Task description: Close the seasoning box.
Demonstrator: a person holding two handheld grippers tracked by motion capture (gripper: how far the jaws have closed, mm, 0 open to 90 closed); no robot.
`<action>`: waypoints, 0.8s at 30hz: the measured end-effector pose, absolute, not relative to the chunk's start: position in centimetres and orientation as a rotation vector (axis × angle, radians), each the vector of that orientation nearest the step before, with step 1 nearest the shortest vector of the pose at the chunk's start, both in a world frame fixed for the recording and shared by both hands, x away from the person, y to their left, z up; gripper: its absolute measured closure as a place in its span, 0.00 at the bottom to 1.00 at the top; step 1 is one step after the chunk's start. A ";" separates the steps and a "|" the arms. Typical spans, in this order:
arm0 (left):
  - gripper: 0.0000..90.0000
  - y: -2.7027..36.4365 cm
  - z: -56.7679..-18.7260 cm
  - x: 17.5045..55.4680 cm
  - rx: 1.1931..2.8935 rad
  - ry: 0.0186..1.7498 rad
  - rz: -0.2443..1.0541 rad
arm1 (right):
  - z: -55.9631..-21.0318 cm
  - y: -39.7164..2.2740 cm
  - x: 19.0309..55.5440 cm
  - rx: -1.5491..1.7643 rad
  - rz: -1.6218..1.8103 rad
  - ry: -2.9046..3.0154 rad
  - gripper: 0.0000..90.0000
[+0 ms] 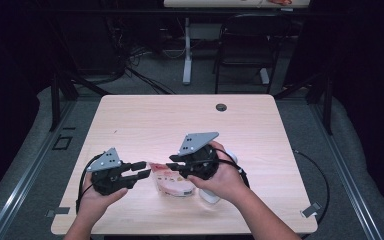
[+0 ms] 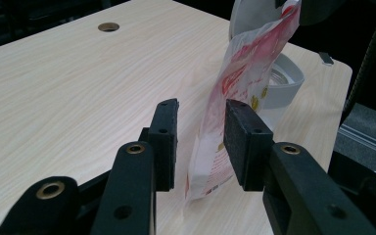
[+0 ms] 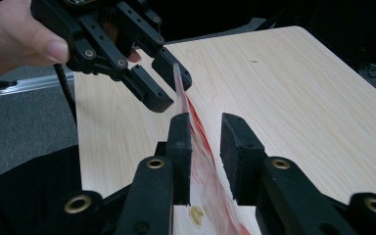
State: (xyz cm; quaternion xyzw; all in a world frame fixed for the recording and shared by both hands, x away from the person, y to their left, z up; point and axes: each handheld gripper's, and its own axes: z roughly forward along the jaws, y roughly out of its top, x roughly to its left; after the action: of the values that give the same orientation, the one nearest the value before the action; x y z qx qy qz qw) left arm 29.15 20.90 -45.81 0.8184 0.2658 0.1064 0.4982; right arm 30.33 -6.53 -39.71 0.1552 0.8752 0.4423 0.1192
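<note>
Two black jaws of the left gripper (image 2: 200,142) stand parted around a thin white-and-red plastic pouch (image 2: 240,93), its edge between them, unpinched. It stands near the table's (image 1: 145,115) front edge, against a white round container (image 2: 286,83). Opposite, the right gripper (image 3: 206,147) faces it level, jaws apart, the pouch against one pad.

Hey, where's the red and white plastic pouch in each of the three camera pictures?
High view: the pouch lies low centre, between the grippers.
Left gripper view: the pouch stands right of centre, between the jaws.
Right gripper view: the pouch, edge-on, runs up between the jaws.
Shared landmark: the wooden table.
</note>
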 end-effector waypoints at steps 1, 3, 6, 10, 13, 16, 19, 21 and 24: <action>0.74 21.0 -45.8 29.1 1.982 0.647 0.259 | -39.7 -6.3 30.3 0.447 1.287 2.563 0.82; 0.74 21.2 -45.9 29.1 1.979 0.652 0.254 | -39.6 -5.6 30.3 0.426 1.282 2.572 0.82; 0.74 21.5 -46.0 29.1 1.976 0.657 0.254 | -39.5 -4.9 30.4 0.406 1.267 2.586 0.81; 0.75 21.8 -46.0 29.1 1.972 0.659 0.251 | -39.5 -4.2 30.5 0.399 1.258 2.588 0.81; 0.75 22.0 -46.0 29.1 1.968 0.664 0.256 | -39.6 -3.5 30.7 0.380 1.229 2.605 0.81; 0.75 22.2 -46.0 29.1 1.968 0.668 0.258 | -39.8 -2.9 30.8 0.364 1.201 2.620 0.81; 0.75 22.3 -46.0 29.1 1.967 0.672 0.261 | -39.8 -2.4 30.8 0.352 1.181 2.631 0.82; 0.75 22.3 -46.0 29.1 1.968 0.672 0.262 | -39.8 -2.1 30.9 0.344 1.166 2.637 0.82; 0.76 22.4 -46.0 29.1 1.970 0.673 0.264 | -39.8 -1.7 31.1 0.336 1.139 2.646 0.83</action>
State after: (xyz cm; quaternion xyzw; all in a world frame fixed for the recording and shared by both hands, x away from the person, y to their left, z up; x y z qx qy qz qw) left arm 29.12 22.42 -45.97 0.8140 0.2782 0.1091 0.4980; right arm 31.12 -1.65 -39.78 0.1151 0.9057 0.3898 0.1202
